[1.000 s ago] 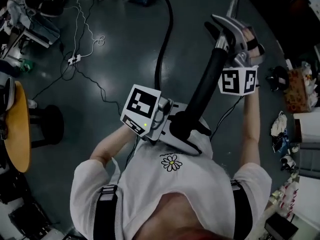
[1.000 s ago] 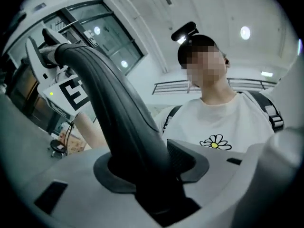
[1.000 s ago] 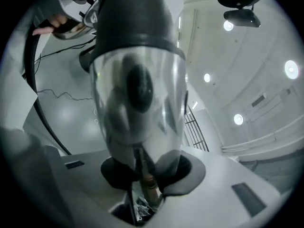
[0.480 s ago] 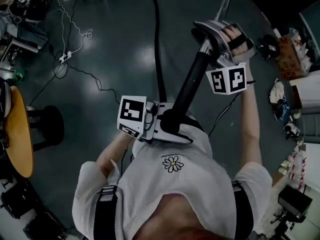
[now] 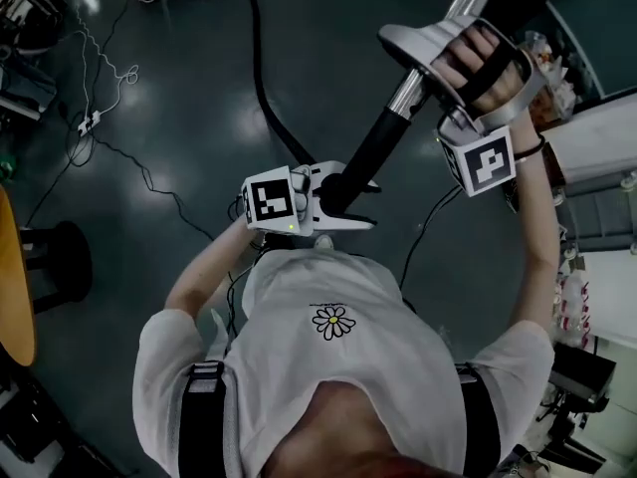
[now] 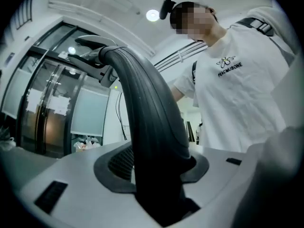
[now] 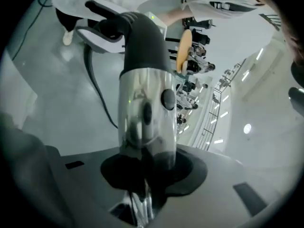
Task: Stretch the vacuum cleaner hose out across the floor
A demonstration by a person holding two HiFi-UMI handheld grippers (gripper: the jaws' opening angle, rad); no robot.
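Note:
The vacuum's black hose [image 5: 261,98] snakes over the dark floor from the top left toward me. It joins a black curved handle [image 5: 370,152] and a chrome wand tube [image 5: 410,90], held up at a slant in front of my chest. My left gripper [image 5: 343,202] is shut on the handle's lower end; the black handle [image 6: 152,127] fills its jaws. My right gripper [image 5: 430,68] is shut on the chrome tube [image 7: 145,113] higher up. In the right gripper view the handle [image 7: 142,37], the left gripper [image 7: 102,30] and the hose [image 7: 97,94] lie beyond the tube.
A power strip [image 5: 90,119] with thin cables [image 5: 139,172] lies on the floor at upper left. A dark round stool [image 5: 55,262] and an orange table edge [image 5: 12,287] stand at the left. Boxes and clutter [image 5: 597,297] line the right side.
Both grippers have carried the wand up and to the right, the left one rising toward the view's middle. The hose on the floor now lies further left. Both grips are unchanged.

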